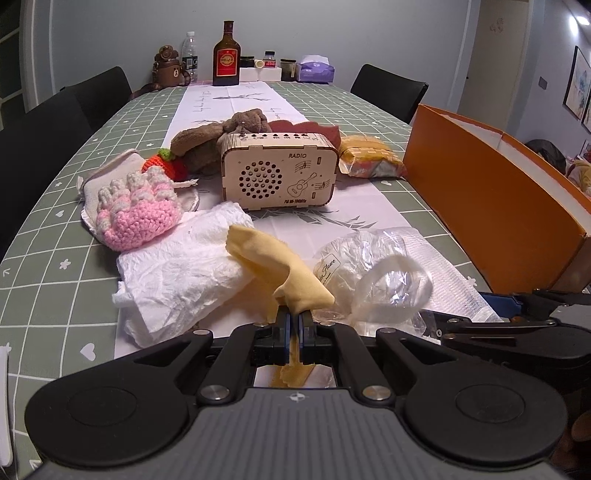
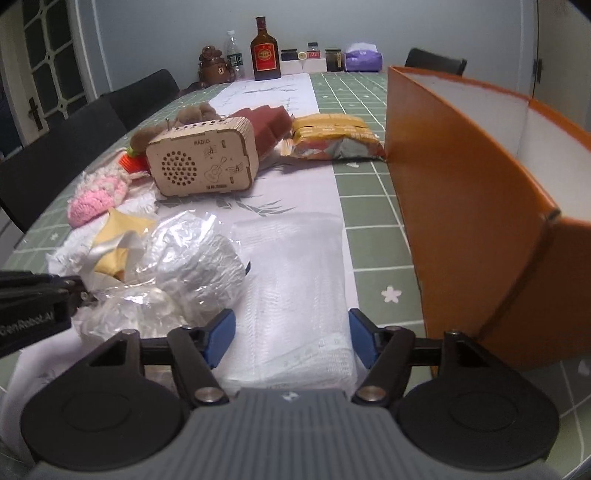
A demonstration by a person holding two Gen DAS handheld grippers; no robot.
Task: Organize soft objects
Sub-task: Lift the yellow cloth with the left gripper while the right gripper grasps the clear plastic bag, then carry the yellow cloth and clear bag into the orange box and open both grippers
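The left gripper [image 1: 294, 322] is clamped on the yellow cloth [image 1: 273, 258] — the right gripper [image 2: 291, 338], jaws apart, straddles the white gauze pad [image 2: 295, 280], lying lengthwise straight ahead.

Plain grey-blue walls [image 1: 332, 29] stood behind the long worktop [image 1: 55, 236], black chairs [image 1: 388, 88] alongside, framed pictures [image 1: 578, 85] upper right.

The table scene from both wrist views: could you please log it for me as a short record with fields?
setting: dining table with green grid cloth
left gripper: jaws shut on yellow cloth
right gripper: jaws open over white gauze towel, pads not touching it
container: orange box, open, at right
hard item: wooden radio
soft items: pink crochet piece, brown plush toy, crochet carrot
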